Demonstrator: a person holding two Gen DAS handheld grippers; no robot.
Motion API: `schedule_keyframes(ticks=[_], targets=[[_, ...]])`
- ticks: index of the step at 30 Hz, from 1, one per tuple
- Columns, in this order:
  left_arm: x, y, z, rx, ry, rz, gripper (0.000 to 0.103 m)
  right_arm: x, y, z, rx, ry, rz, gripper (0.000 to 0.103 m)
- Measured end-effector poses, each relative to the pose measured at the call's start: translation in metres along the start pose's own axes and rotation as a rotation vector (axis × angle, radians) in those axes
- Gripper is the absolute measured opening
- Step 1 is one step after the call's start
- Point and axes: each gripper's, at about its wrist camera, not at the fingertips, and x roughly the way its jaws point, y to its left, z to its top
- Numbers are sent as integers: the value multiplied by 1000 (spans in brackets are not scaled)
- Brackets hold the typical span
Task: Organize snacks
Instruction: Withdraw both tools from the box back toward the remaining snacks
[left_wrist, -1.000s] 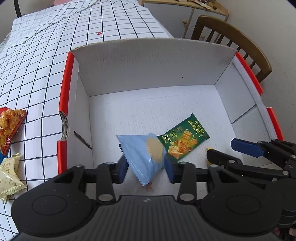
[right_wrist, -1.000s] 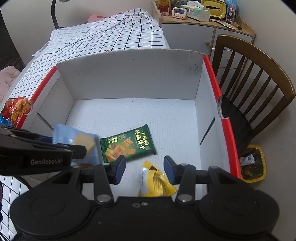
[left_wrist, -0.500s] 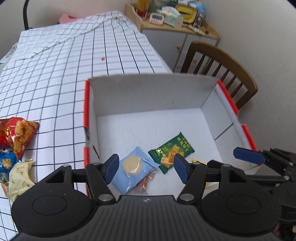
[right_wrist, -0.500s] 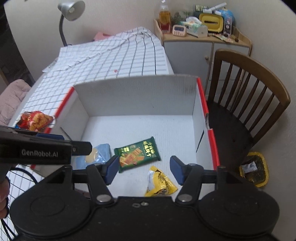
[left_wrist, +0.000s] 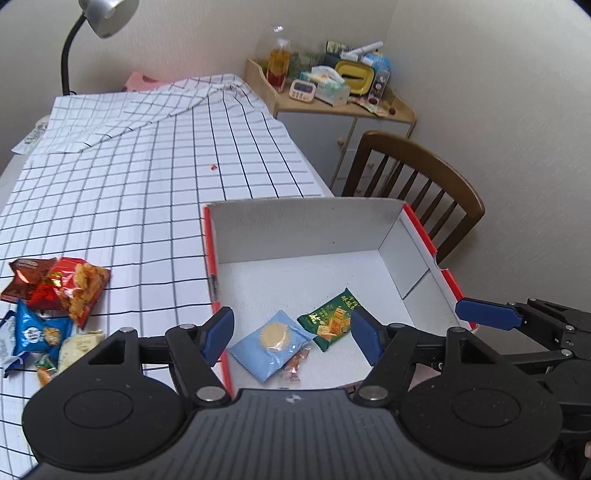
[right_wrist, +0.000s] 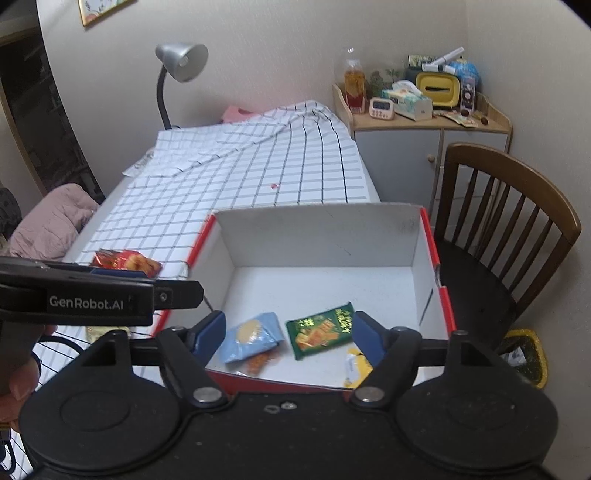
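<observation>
The left gripper (left_wrist: 291, 338) hangs over the near left corner of the white cardboard box with red outer walls (left_wrist: 303, 221), its blue-padded fingers (left_wrist: 218, 332) spread wide and holding nothing. The right gripper (right_wrist: 290, 338) is just beside it, fingers equally wide and empty. On the box floor lie a light blue snack packet with a round biscuit picture (left_wrist: 271, 341), a small orange wrapped sweet (left_wrist: 295, 363) touching its near edge, and a green cracker packet (left_wrist: 330, 319) just beside them. Only the right wrist view shows a yellow packet (right_wrist: 356, 365) near the box's front wall. Only the left wrist view fully shows the loose pile on the checked worktop (left_wrist: 129, 206): red crisp bags (left_wrist: 68, 286), a blue packet (left_wrist: 37, 330) and a pale cream packet (left_wrist: 75, 349).
</observation>
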Motion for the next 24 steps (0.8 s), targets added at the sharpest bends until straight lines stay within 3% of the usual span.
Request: schedule_keyframes(ticks=[6, 12, 21, 24], targets=[[-29, 18, -5, -8, -43, -5, 71, -17, 26, -1, -20, -55, 7, 87], [-61, 42, -15, -31, -97, 1, 80, -29, 58, -5, -52, -103, 32, 94], [-92, 93, -34, -79, -128, 17, 84, -34, 102, -14, -55, -146, 96, 98], [-100, 116, -42, -101, -141, 29, 90, -31, 118, -19, -59, -154, 114, 102]])
